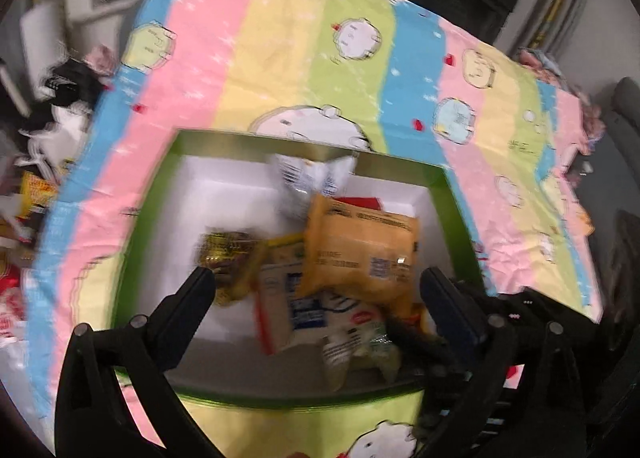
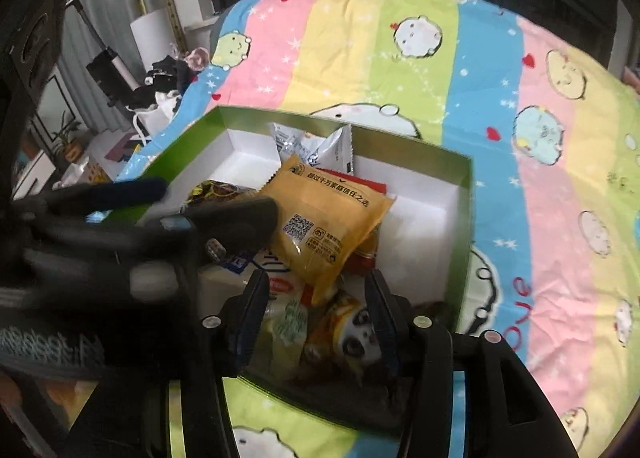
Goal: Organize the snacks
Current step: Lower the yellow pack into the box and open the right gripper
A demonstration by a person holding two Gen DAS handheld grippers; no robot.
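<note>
Broadly, across both views: a striped cartoon quilt [image 2: 500, 137], and on it a green box [image 2: 466, 217] with white inner walls, lid off. Inside the box, a loose heap of snacks piled toward the near end, with bare white floor at the far corners. Topmost in the heap: an orange packet [image 2: 320, 217], tilted, leaning over a red-edged wrapper; behind it a silver-white packet [image 2: 316, 145] propped against the far wall. Lower down, a panda-print packet [image 2: 352, 334] just beside a yellow-green pouch, and at the heap's left edge a small gold-wrapped piece [image 1: 226, 254]. Left gripper [image 1: 317, 278] above the heap, jaws spread fully wide, nothing between the pads. Right gripper [image 2: 316, 278] above the near end, jaws partly apart, the orange packet's lower corner hanging between them with neither pad seen pressing on it, so counted as open and empty. Step in hand, by judgement: dropping snacks into the box, both claws unloaded over it. More wrappers, blurred, off the quilt's left edge in the left wrist view; possibly the remaining stock, though not certain. Next move, most likely: lifting clear of the walls without snagging the orange packet, then fetching another snack or spreading the heap toward the bare far corners. Wants a clean vertical exit first.
</note>
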